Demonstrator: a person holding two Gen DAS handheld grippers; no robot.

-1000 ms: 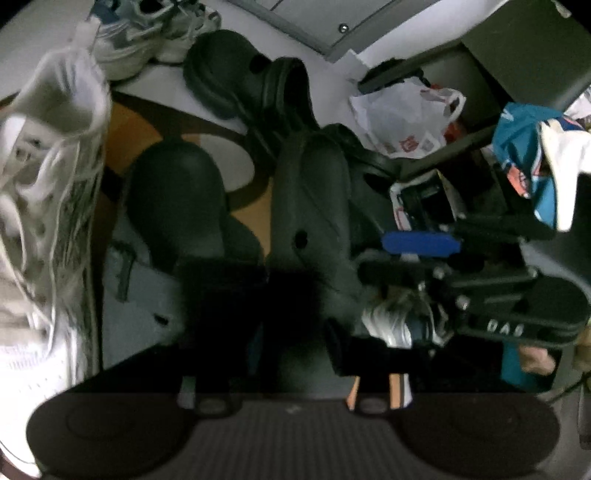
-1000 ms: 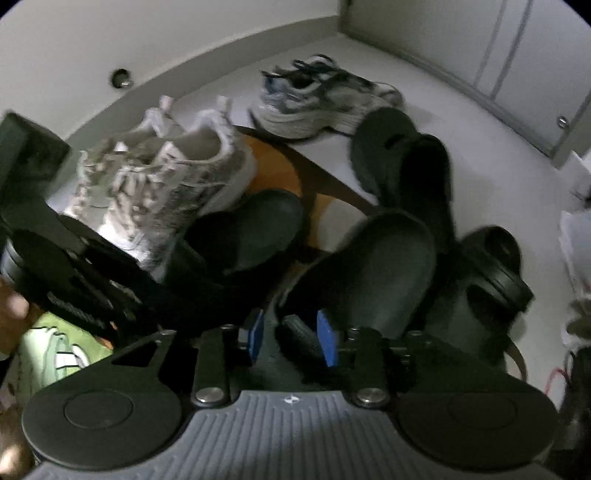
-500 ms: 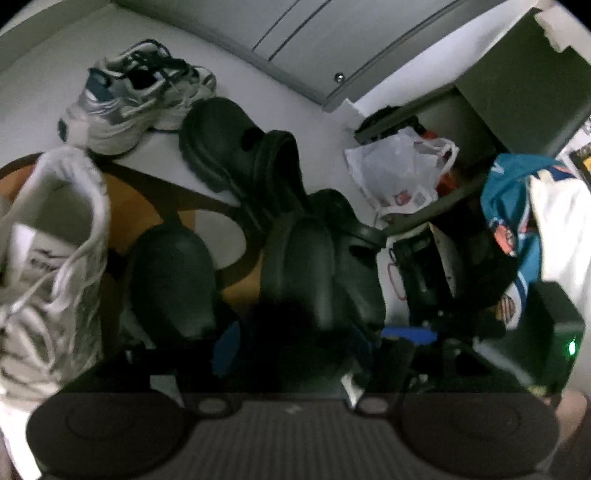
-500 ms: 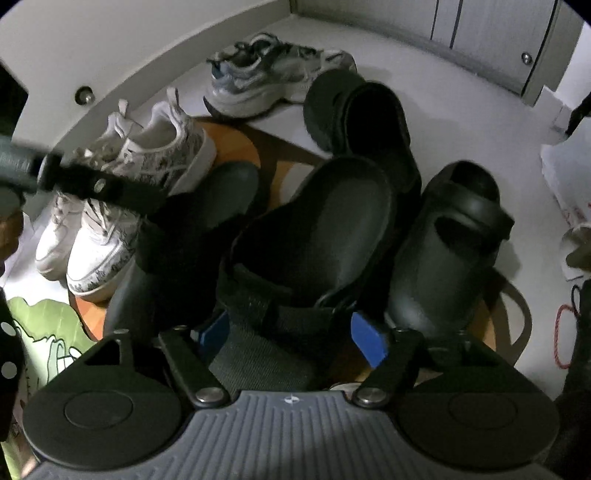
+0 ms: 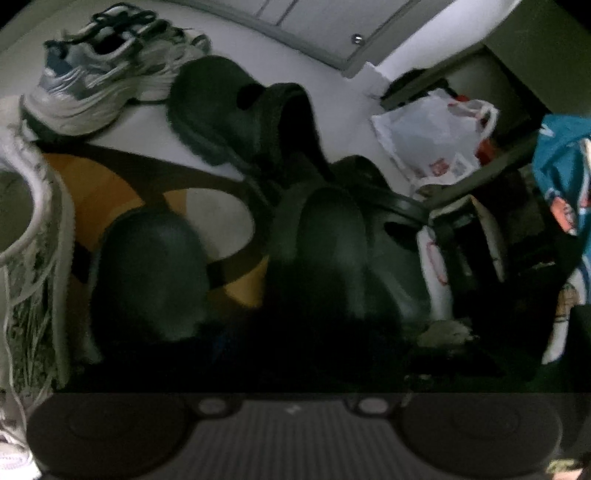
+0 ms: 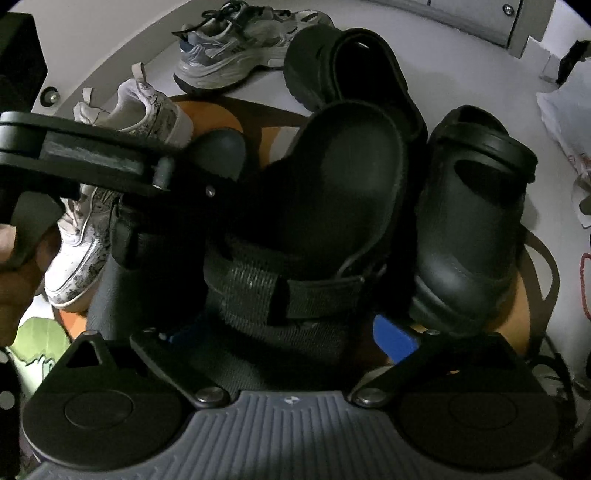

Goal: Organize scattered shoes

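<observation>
Several shoes lie on a round orange and brown mat [image 6: 218,114]. A black strapped sandal [image 6: 332,199] lies just ahead of my right gripper [image 6: 284,339], whose blue-padded fingers [image 6: 393,338] stand wide open on either side of its heel strap. A black clog [image 6: 476,221] sits to its right, another black sandal [image 6: 354,62] beyond. My left gripper [image 6: 122,162] reaches in from the left over a dark clog [image 5: 147,273]. In the left wrist view its fingers are lost in shadow. White patterned sneakers [image 6: 110,177] and grey sneakers [image 6: 240,48] lie at the left and back.
A white plastic bag [image 5: 436,136] and a dark shelf frame [image 5: 480,74] stand at the right. A blue printed cloth [image 5: 565,177] hangs at the far right. Grey cabinet doors [image 6: 480,18] run along the back. A green mat [image 6: 40,347] lies at the lower left.
My right gripper opened from a narrow gap to wide and moved in around the strapped sandal's heel. The left gripper pulled back and tilted up, showing more floor.
</observation>
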